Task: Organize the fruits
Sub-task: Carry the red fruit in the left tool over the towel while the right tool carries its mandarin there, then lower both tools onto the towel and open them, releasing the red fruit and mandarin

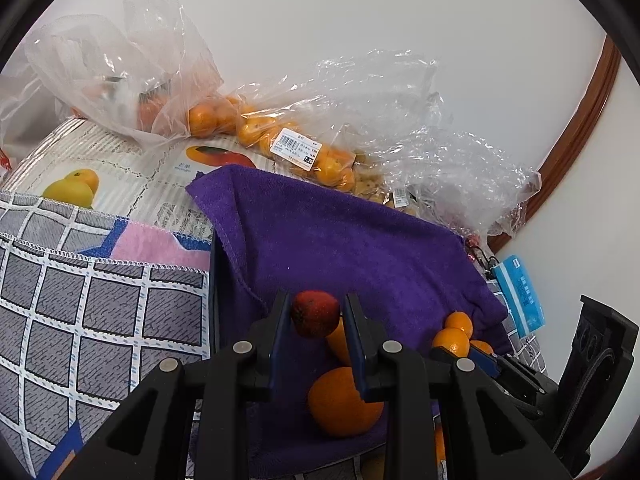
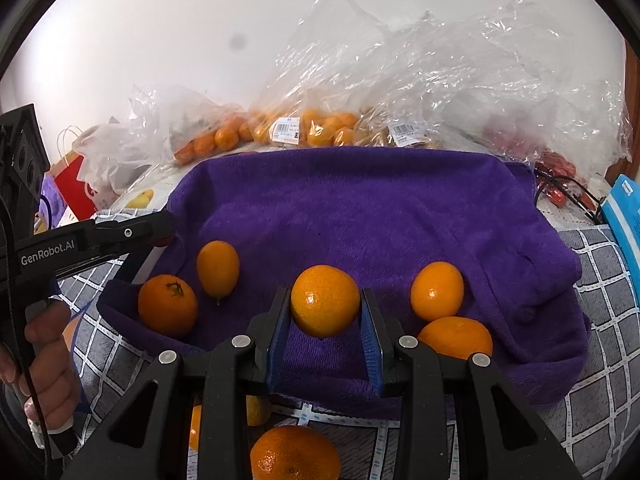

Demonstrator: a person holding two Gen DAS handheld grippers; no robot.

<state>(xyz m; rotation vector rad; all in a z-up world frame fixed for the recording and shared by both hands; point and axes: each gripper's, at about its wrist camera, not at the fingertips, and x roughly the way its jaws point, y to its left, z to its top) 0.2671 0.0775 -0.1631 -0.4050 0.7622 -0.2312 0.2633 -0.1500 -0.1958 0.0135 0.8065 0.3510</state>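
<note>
My left gripper (image 1: 315,308) is shut on a small red fruit (image 1: 314,318) and holds it above the purple towel (image 1: 352,248). An orange (image 1: 342,402) lies on the towel just below it. My right gripper (image 2: 325,300) is shut on an orange (image 2: 325,301) above the purple towel (image 2: 360,208). Several loose oranges lie on the towel around it: two at the left (image 2: 167,305) (image 2: 218,267) and two at the right (image 2: 437,290) (image 2: 456,338). The left gripper's fingers (image 2: 132,234) show at the towel's left edge.
Clear plastic bags with small oranges (image 2: 312,130) and red fruit (image 2: 556,164) lie behind the towel against a white wall. A grey checked cloth (image 1: 100,312) covers the table. One more orange (image 2: 295,456) lies on the cloth below my right gripper. A blue packet (image 1: 520,296) lies at the right.
</note>
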